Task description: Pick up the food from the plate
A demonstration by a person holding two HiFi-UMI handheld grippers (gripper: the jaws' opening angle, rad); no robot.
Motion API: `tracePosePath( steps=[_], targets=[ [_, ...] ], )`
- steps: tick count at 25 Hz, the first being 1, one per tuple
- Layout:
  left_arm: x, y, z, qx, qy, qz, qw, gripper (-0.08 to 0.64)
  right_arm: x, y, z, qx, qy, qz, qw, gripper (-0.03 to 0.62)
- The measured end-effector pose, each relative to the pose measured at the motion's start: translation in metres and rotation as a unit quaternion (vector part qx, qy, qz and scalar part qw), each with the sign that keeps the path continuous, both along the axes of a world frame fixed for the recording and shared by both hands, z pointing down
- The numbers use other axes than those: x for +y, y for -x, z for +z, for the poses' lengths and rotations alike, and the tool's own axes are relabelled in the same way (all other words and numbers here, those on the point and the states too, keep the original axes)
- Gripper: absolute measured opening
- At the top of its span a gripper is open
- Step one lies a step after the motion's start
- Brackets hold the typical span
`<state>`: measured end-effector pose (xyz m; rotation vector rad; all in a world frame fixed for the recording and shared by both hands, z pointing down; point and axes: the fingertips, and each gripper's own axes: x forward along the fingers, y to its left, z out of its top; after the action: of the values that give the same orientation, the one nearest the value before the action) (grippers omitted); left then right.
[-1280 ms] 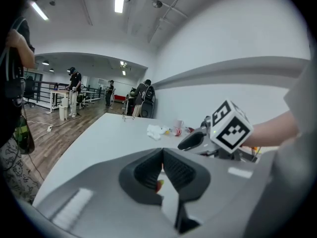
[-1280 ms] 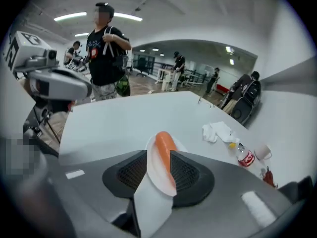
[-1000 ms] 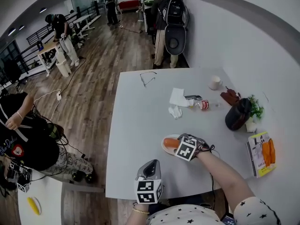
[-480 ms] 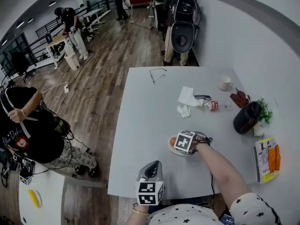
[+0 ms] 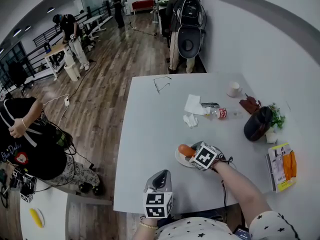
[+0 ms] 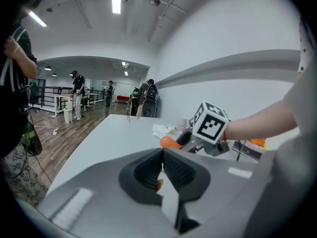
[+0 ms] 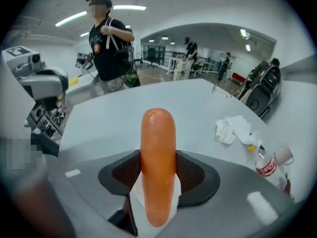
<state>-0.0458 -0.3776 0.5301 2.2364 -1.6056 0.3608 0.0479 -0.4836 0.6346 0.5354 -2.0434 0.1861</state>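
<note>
An orange sausage (image 7: 158, 167) stands between the pads of my right gripper (image 7: 158, 180), which press on it from both sides. In the head view the sausage (image 5: 185, 149) sticks out to the left of the right gripper (image 5: 193, 153), just over the small white plate (image 5: 179, 159) on the grey table. Whether it still touches the plate I cannot tell. My left gripper (image 5: 160, 180) hovers at the table's near edge, its jaws shut with nothing between them (image 6: 161, 170). From the left gripper view the sausage (image 6: 171, 142) shows ahead, beside the right gripper's marker cube.
Behind the plate lie crumpled tissues (image 5: 192, 107), a small bottle (image 5: 216, 113) and glasses (image 5: 160, 83). A cup (image 5: 233, 88), a dark bag (image 5: 257, 123), a plant (image 5: 275, 117) and a food packet (image 5: 281, 166) line the right side. People stand on the wooden floor beyond.
My right gripper has closed its jaws round the sausage that lay on the plate, and the sausage now sits in its grip. The left gripper stays where it was.
</note>
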Motion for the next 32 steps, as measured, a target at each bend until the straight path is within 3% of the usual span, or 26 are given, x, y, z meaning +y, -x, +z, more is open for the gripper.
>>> tracePosePath(
  steps=[3,7,13,16,19,32],
  targets=[
    [-0.002,-0.005,-0.001,0.0,-0.005,0.003,1.0,0.008,0.016,0.005,-0.033,-0.096,-0.027,0.052,0.994,0.216],
    [-0.004,-0.012,-0.004,0.003,-0.014,0.004,0.9999,0.008,0.044,0.008,-0.072,-0.213,-0.064,0.123,0.967,0.216],
    [-0.003,-0.015,-0.011,0.005,-0.025,0.001,0.9997,0.008,0.082,0.003,-0.103,-0.294,-0.105,0.2,0.929,0.216],
    [-0.001,-0.016,-0.014,0.004,-0.031,0.0,0.9995,0.008,0.094,-0.003,-0.109,-0.318,-0.114,0.233,0.912,0.216],
    [0.0,-0.016,-0.016,0.003,-0.036,0.0,0.9994,0.008,0.101,-0.003,-0.11,-0.333,-0.108,0.246,0.904,0.216],
    [0.004,-0.011,-0.02,0.002,-0.04,0.002,0.9992,0.008,0.1,-0.001,-0.119,-0.325,-0.122,0.261,0.901,0.216]
  ],
)
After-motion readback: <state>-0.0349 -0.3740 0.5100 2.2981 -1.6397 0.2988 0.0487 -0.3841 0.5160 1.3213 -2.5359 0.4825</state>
